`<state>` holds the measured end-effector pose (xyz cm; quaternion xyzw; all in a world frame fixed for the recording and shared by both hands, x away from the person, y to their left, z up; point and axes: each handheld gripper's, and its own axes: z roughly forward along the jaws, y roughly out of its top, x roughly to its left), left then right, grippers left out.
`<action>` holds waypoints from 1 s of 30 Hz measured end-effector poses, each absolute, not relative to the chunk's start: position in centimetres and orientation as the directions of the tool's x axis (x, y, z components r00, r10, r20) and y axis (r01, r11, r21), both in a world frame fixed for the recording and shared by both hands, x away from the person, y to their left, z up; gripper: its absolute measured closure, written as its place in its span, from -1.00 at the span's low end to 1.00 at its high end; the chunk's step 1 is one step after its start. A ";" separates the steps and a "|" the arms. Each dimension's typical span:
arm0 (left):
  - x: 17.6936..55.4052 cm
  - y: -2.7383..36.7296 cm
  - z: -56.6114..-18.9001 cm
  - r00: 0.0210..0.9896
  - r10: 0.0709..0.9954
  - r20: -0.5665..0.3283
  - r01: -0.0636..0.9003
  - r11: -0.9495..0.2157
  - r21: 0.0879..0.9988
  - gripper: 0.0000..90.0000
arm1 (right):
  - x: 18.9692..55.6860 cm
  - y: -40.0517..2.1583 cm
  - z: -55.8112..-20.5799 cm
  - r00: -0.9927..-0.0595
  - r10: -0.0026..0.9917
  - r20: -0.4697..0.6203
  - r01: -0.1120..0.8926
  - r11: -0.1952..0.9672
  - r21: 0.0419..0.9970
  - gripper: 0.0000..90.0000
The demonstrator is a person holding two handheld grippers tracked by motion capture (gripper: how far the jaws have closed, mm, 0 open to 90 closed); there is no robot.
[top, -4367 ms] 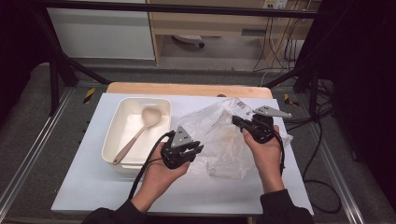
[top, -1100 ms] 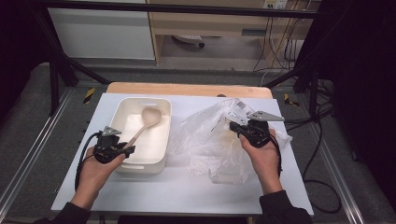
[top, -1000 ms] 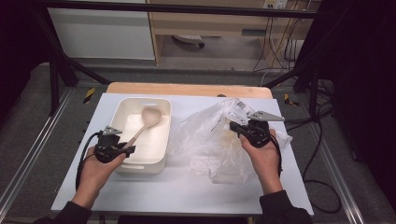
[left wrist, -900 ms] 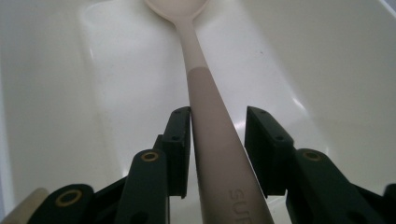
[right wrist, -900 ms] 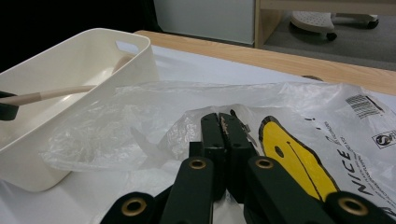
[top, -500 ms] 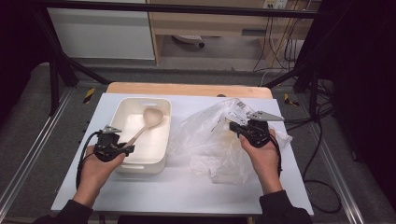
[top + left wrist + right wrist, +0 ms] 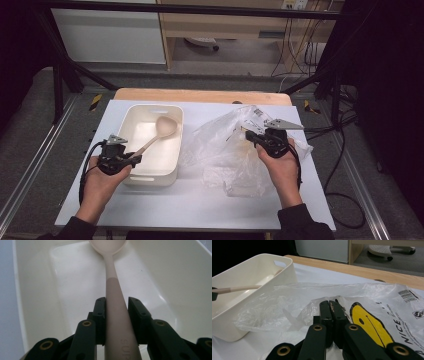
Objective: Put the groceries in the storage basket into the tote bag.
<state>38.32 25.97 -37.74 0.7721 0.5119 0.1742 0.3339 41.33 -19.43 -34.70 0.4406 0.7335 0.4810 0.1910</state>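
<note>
Spoon: pale beige, matte, rounded handle with embossed lettering near my end, looks like "SUP…", rest cut off. My left gripper has its jaws pinching that handle from both sides. Bowl of the spoon sits inside the bin, handle angled up over the bin's near left corner to my left hand.

Bin is cream plastic, rectangular, rounded corners, smooth glossy inside, slot handle in each short end. Sits on the left half of the white table.

Right of it, just beside the bin: clear plastic bag, thin, crinkled, spread flat-ish on the table. Print readable in the right gripper view: yellow smiley face, "NICE" in black capitals, a smaller script line I can't read, a barcode and a small round logo.

My right gripper has its jaws pressed together on a fold of the bag film. In the high view it sits at the bag's far right part, grey three-cornered plate on top, right hand resting on the bag.

Behind the white surface: a strip of wooden tabletop.
</note>
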 end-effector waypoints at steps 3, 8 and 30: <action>37.9 26.3 -37.2 0.413 0.908 -0.074 0.653 -0.238 0.718 0.53 | 41.3 -19.4 -34.7 -0.540 0.829 0.144 0.463 0.149 0.874 1.00; 36.8 26.8 -35.6 0.431 0.899 -0.078 0.600 -0.221 0.769 0.53 | 41.4 -19.4 -34.7 -0.538 0.830 0.146 0.465 0.148 0.873 1.00; 32.0 24.8 -31.7 0.595 0.794 -0.121 0.506 -0.254 0.824 0.53 | 41.6 -19.2 -35.2 -0.545 0.826 0.144 0.474 0.161 0.866 1.00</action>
